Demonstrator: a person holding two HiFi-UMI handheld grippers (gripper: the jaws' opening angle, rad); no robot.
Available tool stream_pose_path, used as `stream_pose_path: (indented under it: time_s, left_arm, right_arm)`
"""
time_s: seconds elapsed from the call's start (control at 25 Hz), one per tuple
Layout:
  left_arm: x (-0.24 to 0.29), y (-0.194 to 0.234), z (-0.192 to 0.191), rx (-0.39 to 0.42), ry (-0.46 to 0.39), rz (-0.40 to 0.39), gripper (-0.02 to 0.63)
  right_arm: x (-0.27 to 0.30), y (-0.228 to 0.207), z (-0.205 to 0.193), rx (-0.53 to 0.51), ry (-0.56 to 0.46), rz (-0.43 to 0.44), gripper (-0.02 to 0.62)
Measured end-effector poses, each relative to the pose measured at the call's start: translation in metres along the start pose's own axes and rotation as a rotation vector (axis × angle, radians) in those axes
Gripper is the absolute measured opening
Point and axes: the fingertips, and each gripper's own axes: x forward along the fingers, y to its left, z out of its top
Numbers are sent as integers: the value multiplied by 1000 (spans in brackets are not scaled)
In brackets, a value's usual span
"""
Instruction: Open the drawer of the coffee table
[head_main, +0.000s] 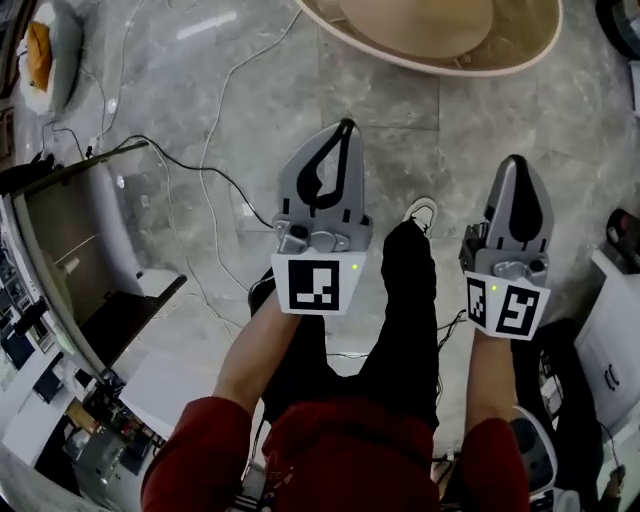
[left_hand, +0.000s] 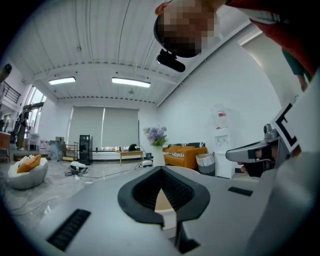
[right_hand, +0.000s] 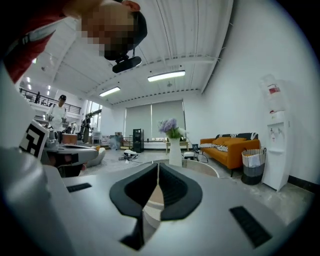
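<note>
Evidently the left gripper (head_main: 345, 130) and right gripper (head_main: 516, 165) hung closed and empty because the coffee table (head_main: 520, 55) lay ahead, unreached. No drawer showed.

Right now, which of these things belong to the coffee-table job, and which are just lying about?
For the job: round light-wood coffee table (drawer unseen); left grey tool, shut; right grey tool, shut.

Just lying about: orange sofa; white vase of purple flowers; white beanbag with orange cushion; grey waste basket.
</note>
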Motion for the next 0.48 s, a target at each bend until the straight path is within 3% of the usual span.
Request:
stream_pose_path:
  time_s: [0.2, 0.48]
  left_arm:
    - [16, 1, -155, 15, -59, 16, 14]
    - [35, -6, -329, 42, -125, 18, 14]
  right_arm:
    - [27, 7, -133, -61, -90, -6, 23]
    - [77, 13, -301, -98, -144, 43, 23]
